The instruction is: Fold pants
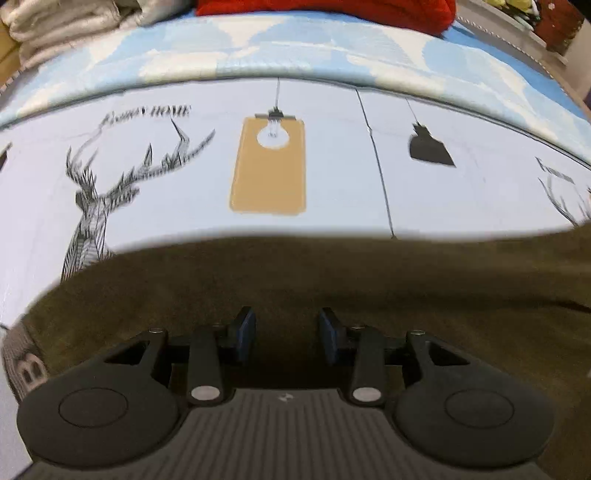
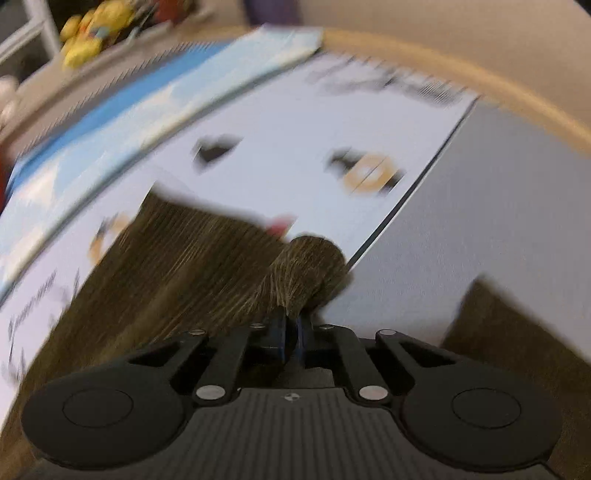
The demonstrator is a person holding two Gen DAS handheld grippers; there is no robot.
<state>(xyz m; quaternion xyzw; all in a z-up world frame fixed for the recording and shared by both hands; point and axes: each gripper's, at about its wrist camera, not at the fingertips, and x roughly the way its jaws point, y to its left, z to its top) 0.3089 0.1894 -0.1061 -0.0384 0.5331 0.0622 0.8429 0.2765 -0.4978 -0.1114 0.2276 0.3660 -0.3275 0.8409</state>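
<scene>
The olive-brown pants [image 1: 332,280] lay on the printed sheet [image 1: 332,177] at six o'clock, the left tongs [image 1: 287,334] apart above them, while the right tongs [image 2: 293,328] were clamped on a bunched fold of the pants at twelve o'clock.

White printed sheet [image 1: 332,192]: deer [image 1: 96,199], tan lamp [image 1: 269,173], black lamp [image 1: 428,147]. Blue-white cloth [image 1: 295,55] behind it, red fabric [image 1: 325,11], folded whites [image 1: 55,26]. Yellow toys [image 2: 92,33], blurred.
</scene>
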